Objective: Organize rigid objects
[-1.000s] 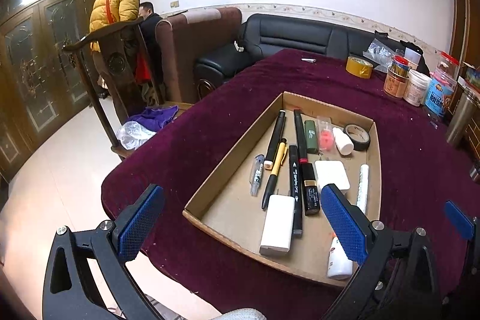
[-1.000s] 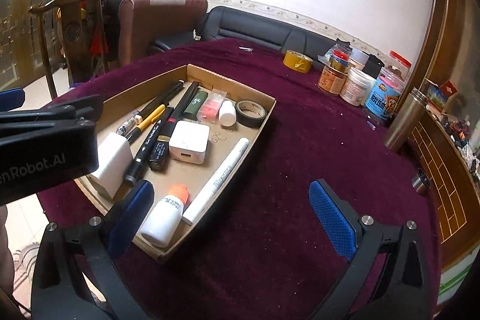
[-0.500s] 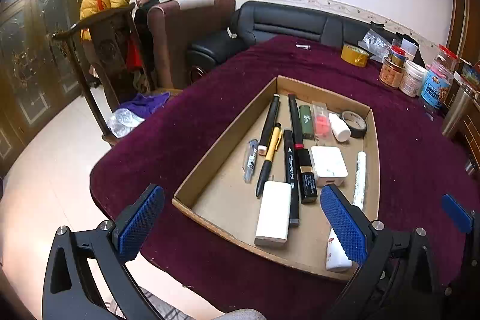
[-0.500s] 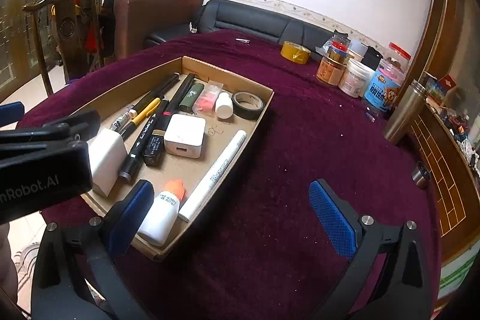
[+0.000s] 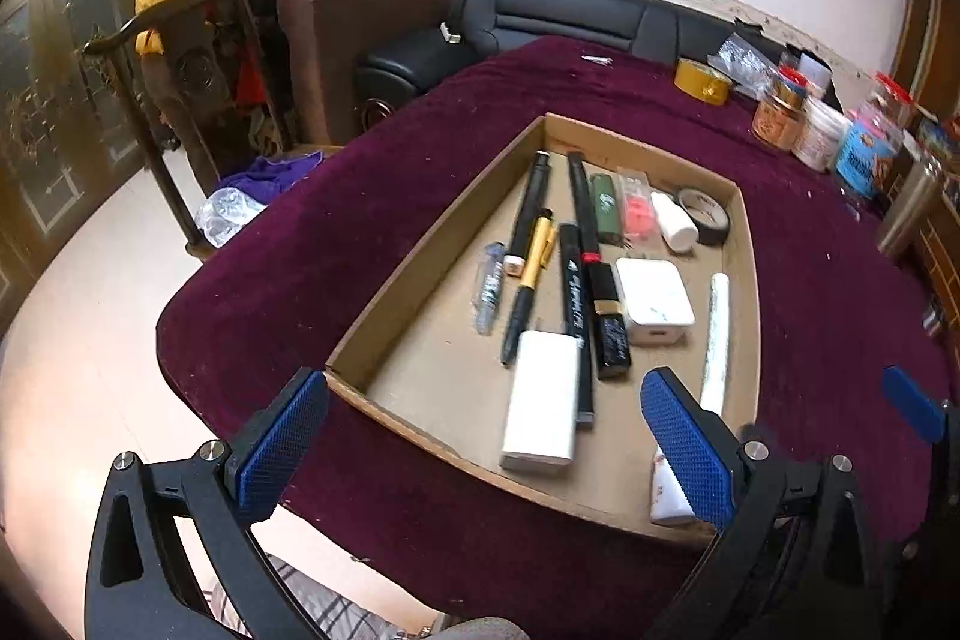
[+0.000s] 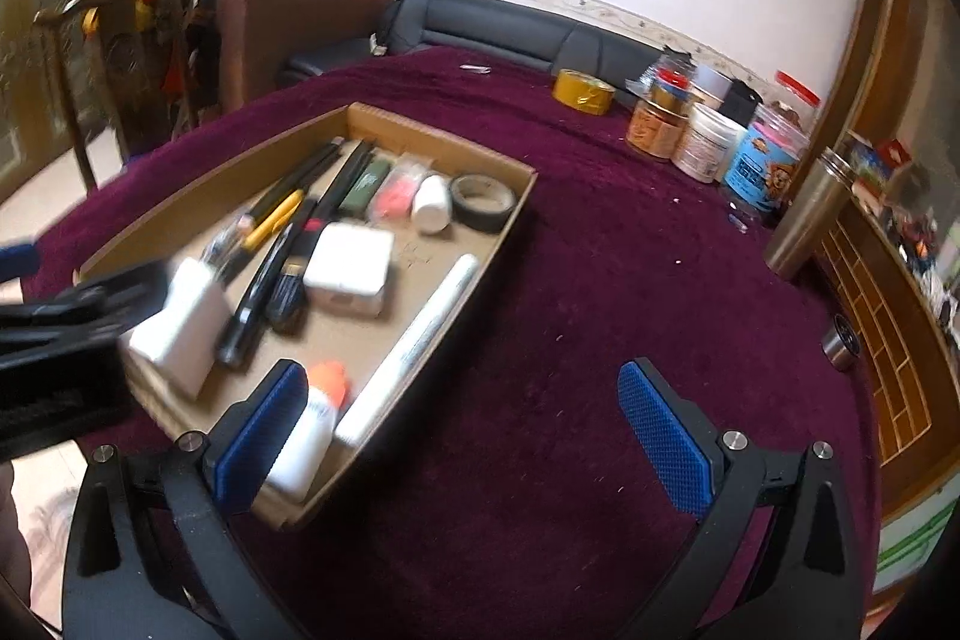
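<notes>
A shallow cardboard tray (image 5: 384, 298) sits on the table (image 5: 336, 232), which is covered in a dark red cloth. Inside it, things lie in rough rows: a long black pen (image 5: 529, 203) and a yellow-and-black pen (image 5: 528, 280) side by side, a clear pen (image 5: 489, 287) to their left, a black marker (image 5: 575, 304), a green lighter (image 5: 605, 209), a pink packet (image 5: 636, 214), a small white bottle (image 5: 675, 223) and a roll of black tape (image 5: 703, 215) at the far end. Nearer lie a white square charger (image 5: 654, 301), a white power bank (image 5: 543, 400), a white marker (image 5: 717, 334) along the right wall and a glue bottle (image 6: 312, 424) with an orange cap.

The left gripper (image 5: 486, 445) hangs above the tray's near edge, spread wide and empty. The right gripper (image 6: 459, 451) hovers over the tray's right corner and the bare cloth, also spread wide, grasping nothing.

Beyond the tray stand a roll of yellow tape (image 6: 583, 91), several jars (image 6: 708, 142) and a steel flask (image 6: 807, 220).
</notes>
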`<state>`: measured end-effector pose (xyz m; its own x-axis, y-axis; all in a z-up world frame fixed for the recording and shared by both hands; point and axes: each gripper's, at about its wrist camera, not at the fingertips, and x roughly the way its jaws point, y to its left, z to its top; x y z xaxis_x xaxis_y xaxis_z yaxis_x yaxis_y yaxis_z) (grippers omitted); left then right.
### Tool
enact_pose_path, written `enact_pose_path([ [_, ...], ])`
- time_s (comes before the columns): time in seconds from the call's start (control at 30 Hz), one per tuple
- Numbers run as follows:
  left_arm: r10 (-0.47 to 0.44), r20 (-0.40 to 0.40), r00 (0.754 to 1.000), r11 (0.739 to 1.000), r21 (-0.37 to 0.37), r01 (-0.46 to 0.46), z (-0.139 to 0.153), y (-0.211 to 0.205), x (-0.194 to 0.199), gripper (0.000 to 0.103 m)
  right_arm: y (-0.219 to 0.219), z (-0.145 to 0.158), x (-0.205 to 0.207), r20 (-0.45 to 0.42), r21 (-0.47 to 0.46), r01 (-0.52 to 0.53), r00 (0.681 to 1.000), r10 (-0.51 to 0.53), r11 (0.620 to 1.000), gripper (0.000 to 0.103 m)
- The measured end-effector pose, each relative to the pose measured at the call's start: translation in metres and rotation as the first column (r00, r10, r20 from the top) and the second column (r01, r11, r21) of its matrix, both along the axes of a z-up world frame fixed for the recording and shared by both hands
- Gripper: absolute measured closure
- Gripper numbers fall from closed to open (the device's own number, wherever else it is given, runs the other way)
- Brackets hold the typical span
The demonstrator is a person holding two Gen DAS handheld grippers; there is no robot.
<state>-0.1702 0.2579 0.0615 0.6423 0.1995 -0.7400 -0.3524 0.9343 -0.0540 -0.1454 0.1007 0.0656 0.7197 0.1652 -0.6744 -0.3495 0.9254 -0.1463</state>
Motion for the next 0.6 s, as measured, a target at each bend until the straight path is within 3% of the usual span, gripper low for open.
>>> enact_pose_path([
  [0.1, 0.041, 0.023, 0.999, 0.999, -0.011, -0.041, 0.005, 0.021, -0.007, 0.001, 0.002, 0.016, 0.022, -0.109, 0.172, -0.096, 0.987, 0.116, 0.98, 0.0],
  [0.17, 0.062, 0.028, 0.998, 0.998, -0.027, -0.062, 0.006, 0.035, -0.011, 0.001, 0.009, 0.016, 0.044, -0.246, 0.381, -0.16, 0.932, 0.267, 0.911, 0.0],
  [0.23, 0.077, 0.032, 0.997, 0.995, -0.063, -0.075, 0.006, 0.05, -0.017, 0.001, 0.024, 0.006, 0.069, -0.354, 0.521, -0.14, 0.862, 0.362, 0.842, 0.0],
  [0.37, 0.089, 0.042, 0.995, 0.99, -0.111, -0.084, 0.004, 0.075, -0.027, 0.001, 0.061, -0.02, 0.102, -0.46, 0.545, -0.1, 0.794, 0.396, 0.833, 0.0],
  [0.47, 0.099, 0.055, 0.994, 0.984, -0.152, -0.09, 0.001, 0.094, -0.033, 0.001, 0.088, -0.054, 0.113, -0.583, 0.598, -0.03, 0.67, 0.46, 0.801, 0.0],
  [0.6, 0.118, 0.068, 0.991, 0.971, -0.216, -0.1, -0.007, 0.116, -0.038, 0.001, 0.093, -0.053, 0.116, -0.585, 0.621, -0.021, 0.653, 0.481, 0.784, 0.0],
])
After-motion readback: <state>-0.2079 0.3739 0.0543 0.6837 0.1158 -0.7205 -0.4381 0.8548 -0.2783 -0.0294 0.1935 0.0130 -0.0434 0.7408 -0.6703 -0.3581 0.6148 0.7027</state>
